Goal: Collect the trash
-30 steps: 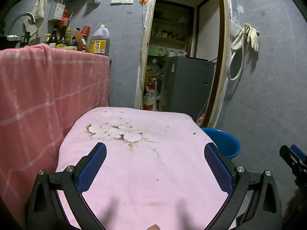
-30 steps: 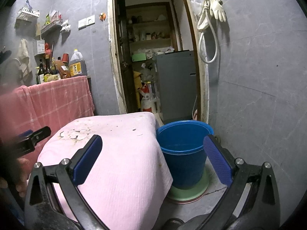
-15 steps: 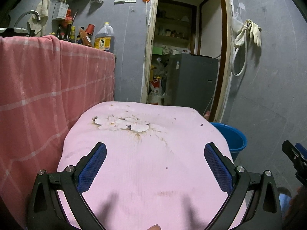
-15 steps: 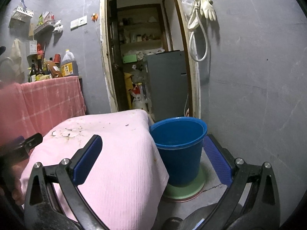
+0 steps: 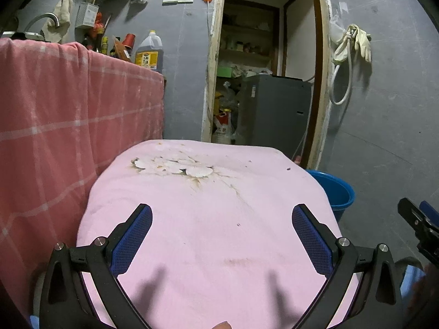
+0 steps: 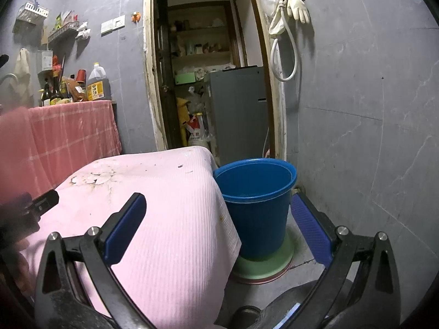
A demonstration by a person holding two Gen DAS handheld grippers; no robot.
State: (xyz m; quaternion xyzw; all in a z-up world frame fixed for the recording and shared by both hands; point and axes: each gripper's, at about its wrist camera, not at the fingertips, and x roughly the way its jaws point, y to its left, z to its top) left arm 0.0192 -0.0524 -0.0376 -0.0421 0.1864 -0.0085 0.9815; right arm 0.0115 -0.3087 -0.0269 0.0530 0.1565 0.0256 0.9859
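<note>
left tool (image 5: 221,229): jaws spread wide, nothing between them, hovering over the pink cloth (image 5: 214,219); also seen in the right wrist view at 9 o'clock (image 6: 35,205)
right tool (image 6: 219,213): jaws spread wide, nothing held; left finger over the cloth edge, right finger beside the bucket; its tip shows in the left wrist view at 3 o'clock (image 5: 419,219)
trash (image 5: 172,166): patch of pale flaky scraps on the cloth-covered surface, at 11 o'clock from the left tool, well apart from both tools; brown stains around it; in the right wrist view at 10 o'clock (image 6: 94,178)
crumbs (image 5: 288,169): a few dark specks on the cloth toward the far right edge
bucket (image 6: 255,205): blue, upright, on the floor just beside the surface's right edge, sitting on a green disc (image 6: 263,267); what it contains cannot be told
checked red cloth (image 5: 68,126): hangs over a higher counter at 9 o'clock
bottles (image 5: 149,52): standing on that counter by the wall
doorway (image 5: 263,63): at 12 o'clock, grey appliance (image 5: 277,109) inside
gloves and hose (image 6: 290,8): hung on the wall at 1 o'clock
</note>
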